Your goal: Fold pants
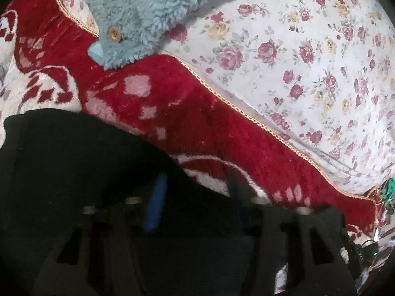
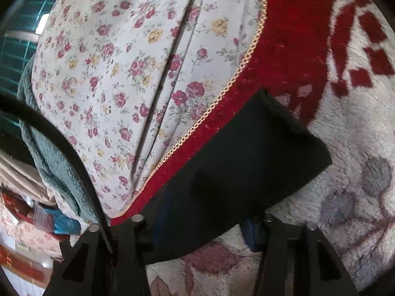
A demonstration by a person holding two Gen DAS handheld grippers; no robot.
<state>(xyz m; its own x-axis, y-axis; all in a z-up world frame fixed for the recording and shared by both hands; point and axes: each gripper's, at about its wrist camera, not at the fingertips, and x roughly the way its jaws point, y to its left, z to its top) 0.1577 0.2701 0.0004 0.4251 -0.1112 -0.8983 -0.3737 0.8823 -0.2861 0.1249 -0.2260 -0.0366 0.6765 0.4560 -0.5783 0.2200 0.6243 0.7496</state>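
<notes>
The black pants [image 2: 237,162] are spread on the red and white blanket [image 2: 296,37] beside the flowered sheet [image 2: 118,69], apparently for a flat fold, with both the left gripper [image 1: 195,197] and right gripper [image 2: 205,224] held wide apart, gripping nothing.

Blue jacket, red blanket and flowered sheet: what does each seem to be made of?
Blue jacket: fluffy sherpa-like fleece, with curly matte pile; its buttons look wooden. Red blanket: plush, velvety pile with a slight sheen, edged in twisted golden cord. Flowered sheet: thin, smooth woven fabric, probably cotton, matte with soft creases.
</notes>
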